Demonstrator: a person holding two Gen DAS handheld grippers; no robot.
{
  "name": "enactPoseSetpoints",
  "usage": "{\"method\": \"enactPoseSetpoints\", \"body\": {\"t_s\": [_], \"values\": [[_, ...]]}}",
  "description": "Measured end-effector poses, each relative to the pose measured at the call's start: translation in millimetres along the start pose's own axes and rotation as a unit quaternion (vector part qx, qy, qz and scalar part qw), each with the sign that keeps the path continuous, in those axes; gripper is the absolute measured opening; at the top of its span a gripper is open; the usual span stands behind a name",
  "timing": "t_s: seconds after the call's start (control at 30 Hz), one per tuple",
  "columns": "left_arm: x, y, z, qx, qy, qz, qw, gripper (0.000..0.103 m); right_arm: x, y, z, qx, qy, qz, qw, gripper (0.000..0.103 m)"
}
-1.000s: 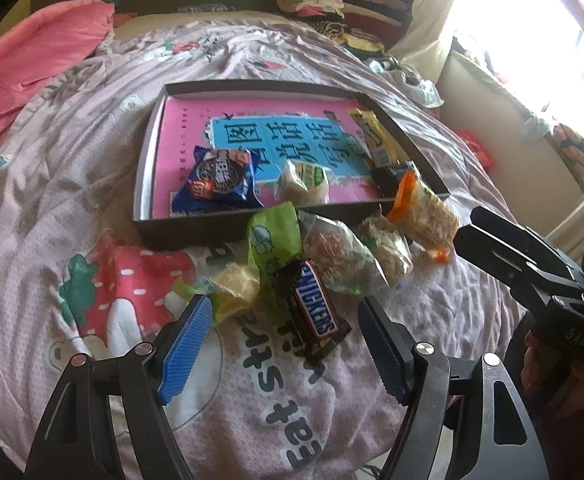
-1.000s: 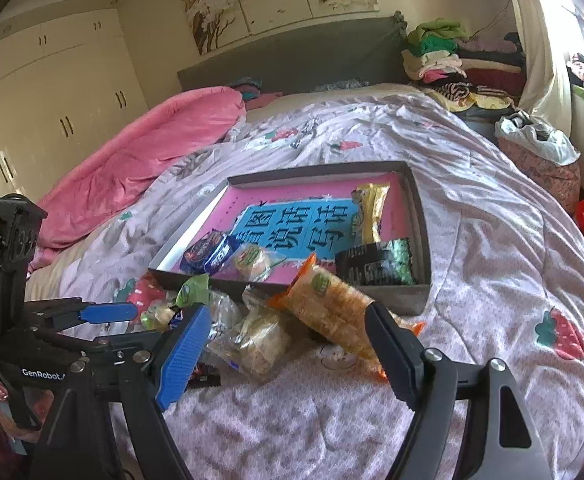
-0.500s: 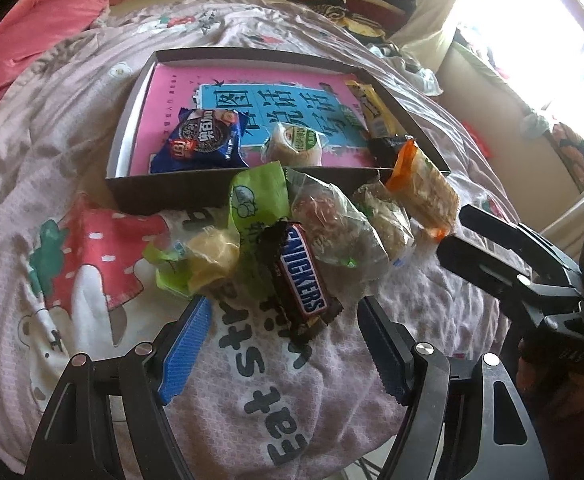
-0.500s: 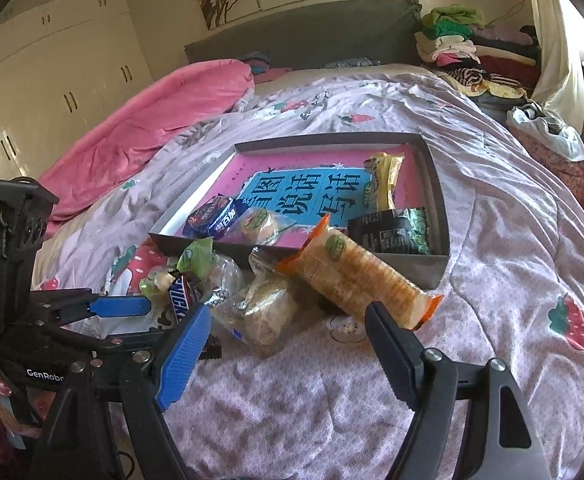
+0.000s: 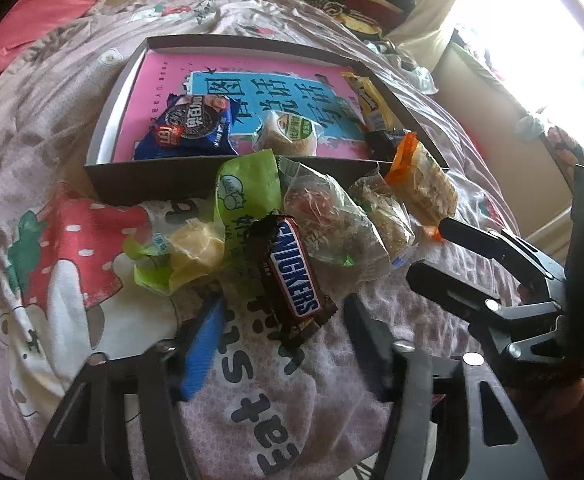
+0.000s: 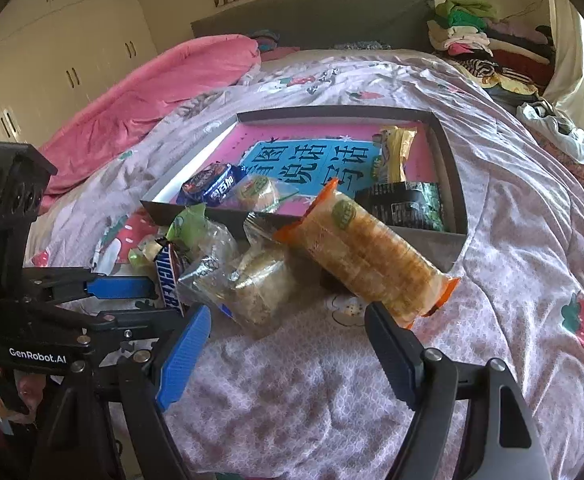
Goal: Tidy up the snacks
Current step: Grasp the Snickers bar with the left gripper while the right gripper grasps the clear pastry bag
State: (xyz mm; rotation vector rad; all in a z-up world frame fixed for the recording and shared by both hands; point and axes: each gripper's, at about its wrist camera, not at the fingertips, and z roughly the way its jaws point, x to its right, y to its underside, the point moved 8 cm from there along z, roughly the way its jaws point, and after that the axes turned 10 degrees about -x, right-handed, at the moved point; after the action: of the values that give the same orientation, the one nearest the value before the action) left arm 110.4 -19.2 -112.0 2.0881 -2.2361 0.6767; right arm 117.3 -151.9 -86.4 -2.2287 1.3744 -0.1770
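Left gripper is hovering low over the bedspread, jaws closing, the near end of the chocolate bar lying between them; pads not yet pressing on it. The bar is sitting in a brown wrapper with a blue-and-white label, lying lengthwise on the quilt at the near edge of the snack pile.

Right gripper is hanging with jaws wide, nothing between them; the orange-ended cracker pack is lying just past its fingertips, propped against the box wall.

Crowding the bar: a green wrapper and a yellow-filled packet on its left, touching or nearly so; a clear bag overlapping its right side; another clear bag beyond that.

Farther on, a shallow dark box is resting on the quilt, a pink-and-blue printed sheet lining its floor. Inside: a blue cookie pack, a round wrapped cake, a yellow packet and a dark packet along the right wall.
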Motion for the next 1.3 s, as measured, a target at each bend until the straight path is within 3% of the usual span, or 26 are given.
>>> {"method": "enactPoseSetpoints", "body": {"t_s": [0.17,0.47,1.3], "values": [[-0.2,-2.3,4.1,-0.002,0.006,-0.003,1.0,0.051,-1.0,1.3,5.3,-0.004,0.003,-0.007,1.0,0.078],[-2.8,-7.9,7.7,-0.002,0.025,-0.019,0.9995,0.045,-6.6,-1.7,15.7,-0.005,0.007,-0.025,1.0,0.064],[-6.1,-14.0,15.7,-0.007,0.043,-0.044,0.9981,0.041,-23.6,-20.5,47.7,0.003,0.021,-0.08,0.997,0.048]]}}
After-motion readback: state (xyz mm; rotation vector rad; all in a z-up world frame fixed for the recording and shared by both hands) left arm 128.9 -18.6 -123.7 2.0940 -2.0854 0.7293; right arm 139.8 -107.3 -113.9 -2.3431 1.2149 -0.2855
